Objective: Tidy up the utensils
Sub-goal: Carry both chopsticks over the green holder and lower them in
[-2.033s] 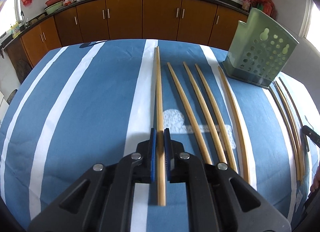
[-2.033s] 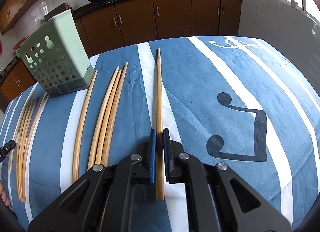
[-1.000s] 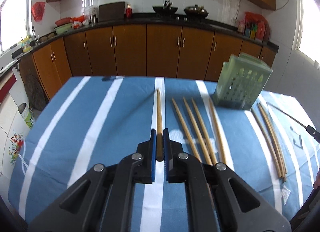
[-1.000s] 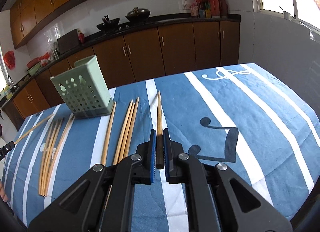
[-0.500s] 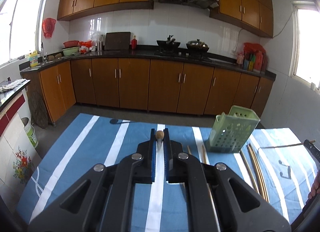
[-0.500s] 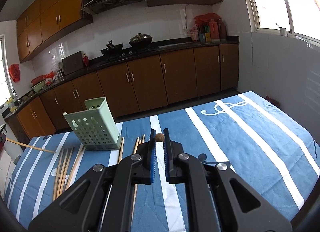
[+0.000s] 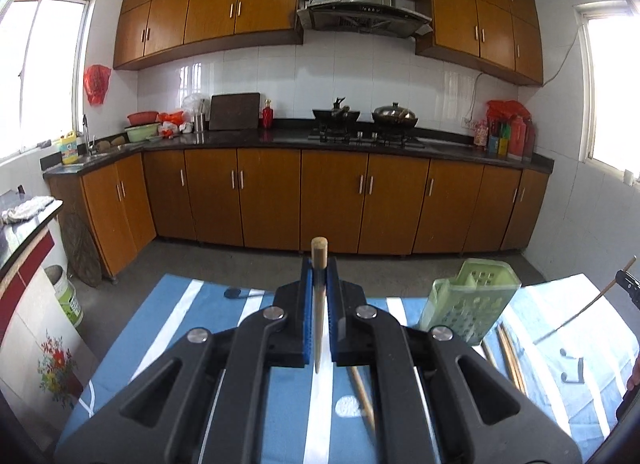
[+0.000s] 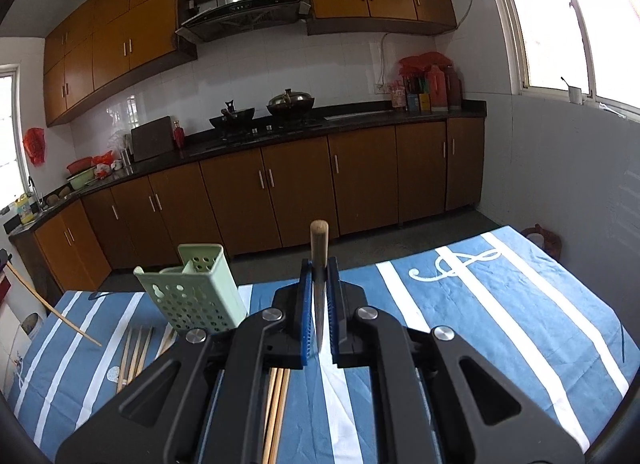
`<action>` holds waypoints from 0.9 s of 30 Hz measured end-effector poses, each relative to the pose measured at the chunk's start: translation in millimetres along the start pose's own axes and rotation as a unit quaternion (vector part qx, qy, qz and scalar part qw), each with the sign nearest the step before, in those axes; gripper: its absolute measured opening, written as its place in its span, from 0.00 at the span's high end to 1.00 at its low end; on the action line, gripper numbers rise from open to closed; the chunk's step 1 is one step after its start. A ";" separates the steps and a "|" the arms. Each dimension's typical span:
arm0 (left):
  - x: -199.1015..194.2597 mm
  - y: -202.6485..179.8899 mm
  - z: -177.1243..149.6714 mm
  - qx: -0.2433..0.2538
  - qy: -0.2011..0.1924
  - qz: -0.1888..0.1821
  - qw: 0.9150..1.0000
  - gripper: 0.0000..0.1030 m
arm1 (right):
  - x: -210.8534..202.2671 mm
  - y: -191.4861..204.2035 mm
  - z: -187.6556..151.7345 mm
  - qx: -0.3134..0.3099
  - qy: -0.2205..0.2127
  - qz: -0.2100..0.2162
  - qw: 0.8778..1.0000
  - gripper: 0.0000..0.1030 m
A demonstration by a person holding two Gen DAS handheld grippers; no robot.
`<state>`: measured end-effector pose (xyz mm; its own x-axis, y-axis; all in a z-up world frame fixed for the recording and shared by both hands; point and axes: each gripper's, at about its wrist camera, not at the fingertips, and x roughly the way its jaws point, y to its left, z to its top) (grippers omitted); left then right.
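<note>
My left gripper (image 7: 319, 268) is shut on a wooden chopstick (image 7: 319, 292) that points forward, lifted high above the striped table. My right gripper (image 8: 319, 268) is shut on another wooden chopstick (image 8: 319, 284), also raised. A pale green perforated utensil holder (image 7: 468, 306) stands on the table between the two grippers; in the right wrist view the holder (image 8: 192, 292) is at left. Loose chopsticks (image 8: 134, 352) lie on the cloth near it, and more chopsticks (image 8: 276, 404) show under my right gripper. In the left wrist view the right-hand chopstick (image 7: 584, 306) slants at the far right.
The table wears a blue and white striped cloth (image 8: 500, 316) with music-note prints. Beyond it is bare floor, then brown kitchen cabinets (image 7: 332, 200) with a stove, pots and bottles on the counter. A person's fingers (image 7: 634, 380) show at the right edge.
Both grippers have risen with their chopsticks and tilted up toward level, so the table has dropped low in view and the kitchen wall fills the frames.
</note>
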<state>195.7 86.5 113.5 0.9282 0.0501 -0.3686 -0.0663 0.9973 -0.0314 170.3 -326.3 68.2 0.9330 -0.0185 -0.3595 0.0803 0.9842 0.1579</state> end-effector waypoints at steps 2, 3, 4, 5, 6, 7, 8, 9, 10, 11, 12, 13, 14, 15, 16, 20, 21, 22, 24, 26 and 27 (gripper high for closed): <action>-3.6 -3.7 22.1 -0.005 -0.019 -0.008 1.000 0.93 | -4.2 3.7 16.4 0.003 -0.018 0.009 1.000 0.93; -5.0 -5.4 31.6 -0.008 -0.028 -0.012 1.000 0.93 | -7.0 7.1 27.1 0.005 -0.030 0.016 0.999 0.93; -7.2 -8.0 38.5 -0.011 -0.035 -0.017 0.999 0.93 | -8.7 9.4 34.6 0.007 -0.040 0.021 0.999 0.93; -9.2 -11.9 50.5 -0.014 -0.045 -0.024 0.999 0.93 | -12.0 13.7 45.1 0.008 -0.053 0.029 0.998 0.93; -11.7 -15.8 61.2 -0.017 -0.054 -0.032 0.998 0.93 | -14.1 16.5 52.9 0.010 -0.064 0.036 0.997 0.93; -13.4 -20.0 70.6 -0.020 -0.061 -0.041 0.997 0.93 | -16.9 20.5 62.2 0.013 -0.077 0.043 0.996 0.93; -15.7 -25.7 81.7 -0.025 -0.071 -0.051 0.996 0.93 | -19.0 25.4 71.0 0.015 -0.091 0.051 0.994 0.93; -17.1 -31.4 91.4 -0.028 -0.079 -0.061 0.995 0.93 | -20.6 30.3 79.0 0.018 -0.102 0.058 0.993 0.93; -18.4 -38.4 101.8 -0.034 -0.086 -0.074 0.993 0.93 | -21.6 35.1 86.3 0.020 -0.113 0.064 0.991 0.93; -18.4 -43.3 107.3 -0.037 -0.090 -0.083 0.992 0.93 | -21.7 40.2 92.4 0.023 -0.123 0.071 0.990 0.93; -17.8 -50.3 114.0 -0.041 -0.094 -0.093 0.990 0.93 | -21.2 44.4 96.8 0.025 -0.132 0.076 0.988 0.93; -16.3 -57.6 119.1 -0.041 -0.096 -0.100 0.989 0.93 | -19.4 48.7 100.6 0.026 -0.139 0.081 0.987 0.93; -14.0 -64.3 120.9 -0.039 -0.098 -0.104 0.989 0.93 | -15.0 53.7 102.2 0.028 -0.143 0.088 0.985 0.93; -10.3 -71.6 122.0 -0.037 -0.098 -0.106 0.989 0.93 | -10.3 57.3 101.9 0.029 -0.143 0.094 0.985 0.93; -5.8 -77.8 121.9 -0.034 -0.097 -0.108 0.989 0.93 | -8.3 59.6 101.5 0.028 -0.142 0.097 0.985 0.93; 23.1 -99.7 109.1 -0.037 -0.072 -0.128 0.988 0.93 | 13.9 76.6 92.1 0.011 -0.127 0.096 0.987 0.93; 30.0 -102.5 104.2 -0.039 -0.066 -0.132 0.988 0.93 | 20.0 80.2 87.9 0.006 -0.119 0.095 0.988 0.93; 36.0 -105.1 98.6 -0.041 -0.060 -0.136 0.988 0.93 | 23.4 81.7 84.6 0.004 -0.112 0.094 0.989 0.93; 49.3 -111.7 88.0 -0.035 -0.042 -0.136 0.989 0.93 | 32.9 81.7 77.0 0.002 -0.097 0.092 0.991 0.93; 59.5 -117.3 77.7 -0.024 -0.026 -0.134 0.990 0.93 | 38.5 81.1 71.4 0.002 -0.084 0.088 0.993 0.93; 63.7 -119.3 72.2 -0.020 -0.018 -0.134 0.991 0.93 | 40.6 81.5 68.1 0.001 -0.079 0.087 0.993 0.93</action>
<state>289.1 -25.4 160.9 0.9267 -0.2134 -0.3094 0.1701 0.9722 -0.1608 238.6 -258.8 129.1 0.9764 0.1233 -0.1773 -0.0855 0.9746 0.2072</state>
